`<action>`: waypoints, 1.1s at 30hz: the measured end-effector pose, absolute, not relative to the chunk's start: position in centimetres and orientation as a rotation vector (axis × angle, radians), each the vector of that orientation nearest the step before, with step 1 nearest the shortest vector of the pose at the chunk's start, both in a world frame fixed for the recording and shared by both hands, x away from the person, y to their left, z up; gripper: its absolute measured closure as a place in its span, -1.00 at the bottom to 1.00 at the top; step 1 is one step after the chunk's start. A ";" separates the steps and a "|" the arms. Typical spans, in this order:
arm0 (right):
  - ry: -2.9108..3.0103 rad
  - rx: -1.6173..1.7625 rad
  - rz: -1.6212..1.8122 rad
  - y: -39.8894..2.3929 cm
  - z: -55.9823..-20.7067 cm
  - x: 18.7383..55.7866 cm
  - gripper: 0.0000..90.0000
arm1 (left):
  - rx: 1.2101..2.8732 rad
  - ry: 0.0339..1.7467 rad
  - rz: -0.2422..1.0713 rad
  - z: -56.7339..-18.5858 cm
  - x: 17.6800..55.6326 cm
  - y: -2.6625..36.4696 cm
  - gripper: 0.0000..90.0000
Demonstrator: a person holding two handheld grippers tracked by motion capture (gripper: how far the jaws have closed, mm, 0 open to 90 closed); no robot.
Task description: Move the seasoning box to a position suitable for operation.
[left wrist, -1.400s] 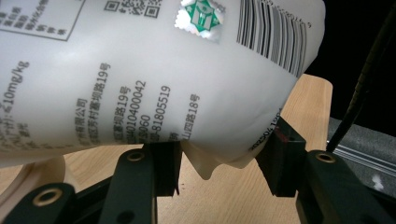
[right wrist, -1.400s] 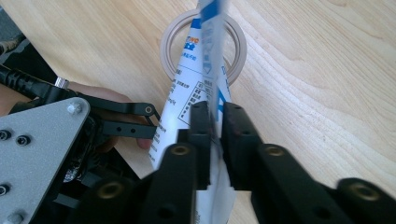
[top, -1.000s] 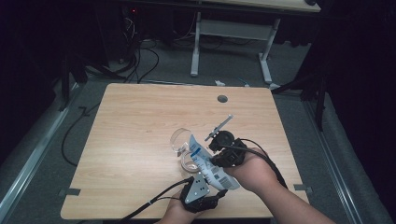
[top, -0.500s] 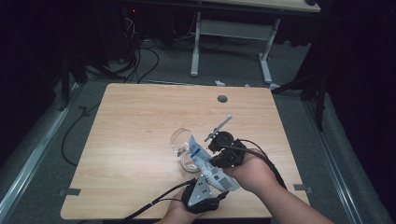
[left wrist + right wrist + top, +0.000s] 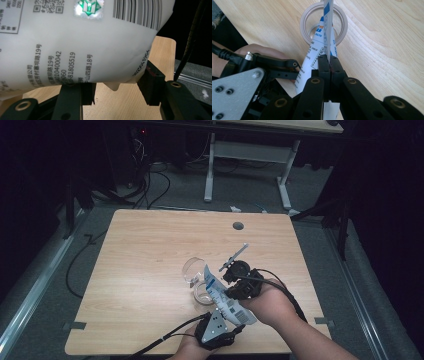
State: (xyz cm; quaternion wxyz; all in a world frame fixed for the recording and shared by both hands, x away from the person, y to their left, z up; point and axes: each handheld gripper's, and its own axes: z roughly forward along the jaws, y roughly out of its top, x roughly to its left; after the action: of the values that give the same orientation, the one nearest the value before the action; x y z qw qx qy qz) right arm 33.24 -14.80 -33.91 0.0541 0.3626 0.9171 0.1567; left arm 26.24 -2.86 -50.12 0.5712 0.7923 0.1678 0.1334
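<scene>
The white printed pouch (image 5: 223, 295) hangs tilted over the glass cup (image 5: 194, 272) on the wooden table (image 5: 145, 250), its top edge above the rim. The right gripper (image 5: 328, 58) pinches its upper seam with jaws fully closed; the left gripper (image 5: 116, 83) has just been closing, jaws partly open around the bulging lower end. Squeezing harder could spurt contents past the cup, or knock it over

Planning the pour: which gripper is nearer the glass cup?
Right. The right gripper, clamped on the pouch, sits just beside the glass cup; the left gripper supports the pouch's lower end near the table edge.
</scene>
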 end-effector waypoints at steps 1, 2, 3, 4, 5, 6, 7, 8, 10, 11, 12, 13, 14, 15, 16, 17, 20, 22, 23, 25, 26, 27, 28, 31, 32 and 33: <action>2.785 1.097 0.480 -14.8 -33.9 33.3 1.00 | 1.858 0.396 0.317 -50.1 26.2 -2.9 0.19; 2.784 1.094 0.487 -14.8 -33.8 33.3 1.00 | 1.860 0.397 0.319 -50.0 26.2 -2.9 0.19; 2.781 1.104 0.485 -14.7 -33.8 33.3 1.00 | 1.857 0.400 0.317 -50.0 26.3 -2.9 0.19; 2.781 1.104 0.485 -14.7 -33.8 33.3 1.00 | 1.855 0.403 0.316 -49.9 26.3 -2.9 0.19; 2.780 1.100 0.484 -14.7 -33.7 33.3 1.00 | 1.854 0.405 0.316 -49.9 26.3 -2.9 0.19; 2.780 1.097 0.484 -14.7 -33.7 33.3 1.00 | 1.854 0.407 0.317 -49.9 26.3 -2.9 0.19; 2.780 1.092 0.484 -14.7 -33.7 33.4 1.00 | 1.855 0.409 0.316 -49.8 26.3 -2.9 0.19; 2.782 1.086 0.487 -14.7 -33.7 33.4 1.00 | 1.854 0.410 0.313 -49.8 26.3 -2.9 0.19; 2.781 1.085 0.487 -14.7 -33.6 33.4 1.00 | 1.854 0.412 0.312 -49.7 26.2 -2.9 0.19; 2.781 1.084 0.484 -14.7 -33.6 33.4 1.00 | 1.852 0.413 0.311 -49.6 26.2 -2.9 0.19; 2.781 1.083 0.484 -14.7 -33.6 33.5 1.00 | 1.851 0.414 0.309 -49.6 26.2 -2.9 0.19; 2.780 1.082 0.484 -14.7 -33.5 33.5 1.00 | 1.850 0.415 0.310 -49.6 26.2 -2.9 0.19; 2.779 1.084 0.487 -14.7 -33.5 33.5 1.00 | 1.851 0.414 0.313 -49.5 26.2 -2.9 0.19; 2.779 1.084 0.488 -14.7 -33.5 33.5 1.00 | 1.850 0.415 0.314 -49.5 26.2 -2.9 0.19; 2.778 1.085 0.488 -14.7 -33.5 33.5 1.00 | 1.850 0.415 0.316 -49.5 26.2 -2.9 0.19; 2.779 1.083 0.490 -14.8 -33.5 33.5 1.00 | 1.851 0.414 0.317 -49.5 26.2 -2.9 0.19; 2.779 1.082 0.489 -14.8 -33.5 33.5 1.00 | 1.854 0.413 0.324 -49.5 26.2 -2.9 0.20; 2.780 1.080 0.488 -14.7 -33.5 33.5 1.00 | 1.855 0.414 0.326 -49.5 26.2 -2.9 0.20; 2.781 1.081 0.488 -14.7 -33.5 33.5 1.00 | 1.855 0.416 0.326 -49.5 26.2 -2.9 0.20; 2.782 1.078 0.487 -14.7 -33.5 33.5 1.00 | 1.853 0.418 0.323 -49.5 26.2 -2.9 0.20; 2.782 1.079 0.490 -14.7 -33.5 33.6 1.00 | 1.854 0.417 0.327 -49.4 26.2 -2.9 0.20; 2.781 1.081 0.490 -14.6 -33.5 33.6 1.00 | 1.854 0.417 0.327 -49.4 26.2 -2.9 0.20; 2.782 1.082 0.492 -14.6 -33.5 33.6 1.00 | 1.854 0.416 0.329 -49.4 26.2 -2.9 0.20; 2.780 1.081 0.488 -14.6 -33.4 33.6 1.00 | 1.854 0.416 0.329 -49.3 26.2 -2.9 0.20; 2.781 1.080 0.488 -14.7 -33.4 33.6 1.00 | 1.853 0.416 0.330 -49.3 26.2 -2.9 0.20; 2.780 1.081 0.488 -14.7 -33.4 33.6 1.00 | 1.852 0.417 0.330 -49.3 26.2 -2.9 0.20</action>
State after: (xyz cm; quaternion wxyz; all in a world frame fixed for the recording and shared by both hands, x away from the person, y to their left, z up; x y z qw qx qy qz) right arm 33.60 -14.67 -33.41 0.0595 0.3570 0.9181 0.1613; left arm 26.17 -2.87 -49.27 0.5706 0.7894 0.1776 0.1407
